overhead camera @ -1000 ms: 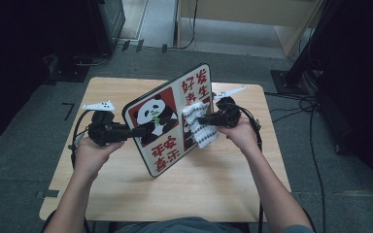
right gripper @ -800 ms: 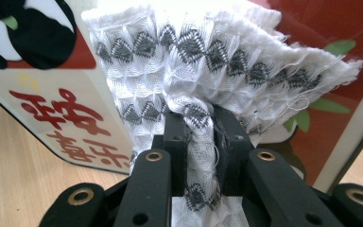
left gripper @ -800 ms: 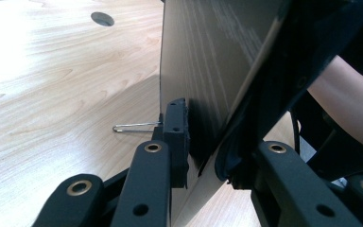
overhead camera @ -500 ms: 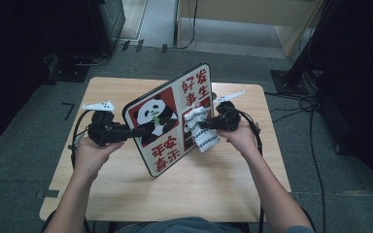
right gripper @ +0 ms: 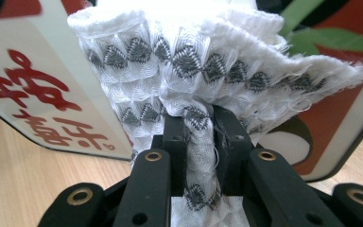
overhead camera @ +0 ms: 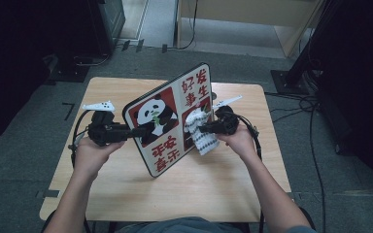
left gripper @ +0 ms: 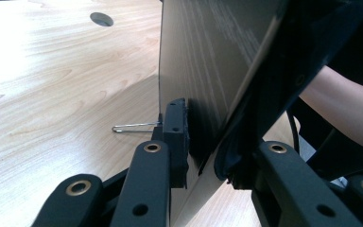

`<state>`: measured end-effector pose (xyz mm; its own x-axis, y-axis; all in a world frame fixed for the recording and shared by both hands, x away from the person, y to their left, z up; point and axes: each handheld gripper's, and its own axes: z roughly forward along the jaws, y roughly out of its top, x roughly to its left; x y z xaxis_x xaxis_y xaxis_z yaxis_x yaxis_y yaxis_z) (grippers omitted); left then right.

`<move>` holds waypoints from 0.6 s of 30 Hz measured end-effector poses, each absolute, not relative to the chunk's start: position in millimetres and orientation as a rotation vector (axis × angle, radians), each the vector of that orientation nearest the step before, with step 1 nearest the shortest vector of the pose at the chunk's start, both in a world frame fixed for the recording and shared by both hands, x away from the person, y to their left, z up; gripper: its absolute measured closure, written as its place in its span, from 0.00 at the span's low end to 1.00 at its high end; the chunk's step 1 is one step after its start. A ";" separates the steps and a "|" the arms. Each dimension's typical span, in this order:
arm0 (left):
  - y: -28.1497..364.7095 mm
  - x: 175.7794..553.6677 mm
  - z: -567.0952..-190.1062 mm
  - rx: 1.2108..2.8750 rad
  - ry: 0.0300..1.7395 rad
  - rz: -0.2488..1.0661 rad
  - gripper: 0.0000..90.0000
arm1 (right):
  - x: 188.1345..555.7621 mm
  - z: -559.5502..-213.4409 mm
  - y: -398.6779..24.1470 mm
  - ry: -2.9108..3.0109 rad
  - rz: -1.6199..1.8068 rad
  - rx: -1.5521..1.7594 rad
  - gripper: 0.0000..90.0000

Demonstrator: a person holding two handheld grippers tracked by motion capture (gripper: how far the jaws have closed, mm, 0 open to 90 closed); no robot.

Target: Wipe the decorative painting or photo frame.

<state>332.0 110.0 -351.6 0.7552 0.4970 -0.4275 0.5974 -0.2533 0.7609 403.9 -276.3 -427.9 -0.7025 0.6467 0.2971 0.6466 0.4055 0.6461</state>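
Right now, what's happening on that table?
A person works two handheld grippers over a wooden table. The left gripper is clamped on the edge of a panda sign board, holding it tilted up on its lower edge. The right gripper pinches a white patterned cloth against the board's printed face, apparently wiping it.

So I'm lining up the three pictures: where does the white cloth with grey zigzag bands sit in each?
High view: white zigzag-patterned cloth right of centre, against the panda picture board.
Left gripper view: not in it.
Right gripper view: cloth at centre, clamped in the right claw.
Shared landmark: the board.
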 end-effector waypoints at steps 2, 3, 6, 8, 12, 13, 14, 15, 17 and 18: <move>110.0 332.1 -351.7 1.906 0.836 -0.121 0.83 | 403.6 -431.1 -277.1 2.635 1.213 1.219 0.87; 110.0 332.1 -351.7 1.905 0.837 -0.122 0.83 | 403.9 -432.5 -277.2 2.633 1.216 1.215 0.86; 109.8 332.0 -351.5 1.906 0.836 -0.120 0.82 | 404.2 -436.5 -277.1 2.643 1.196 1.236 0.87; 109.8 332.1 -351.5 1.906 0.836 -0.121 0.82 | 404.6 -438.7 -277.1 2.652 1.188 1.243 0.87; 109.6 332.2 -351.5 1.905 0.832 -0.122 0.82 | 405.0 -442.9 -276.6 2.666 1.171 1.258 0.86; 109.6 332.2 -351.6 1.906 0.831 -0.122 0.82 | 405.0 -444.0 -276.2 2.669 1.165 1.261 0.87; 109.5 332.2 -351.6 1.905 0.831 -0.122 0.82 | 405.0 -445.2 -275.7 2.670 1.160 1.260 0.86; 109.4 332.1 -351.6 1.906 0.830 -0.123 0.82 | 405.1 -446.5 -275.4 2.674 1.153 1.256 0.86; 109.3 332.0 -351.6 1.905 0.831 -0.122 0.82 | 405.7 -449.7 -274.1 2.690 1.134 1.255 0.86; 109.2 332.0 -351.6 1.904 0.832 -0.121 0.82 | 405.6 -451.0 -273.3 2.699 1.119 1.265 0.87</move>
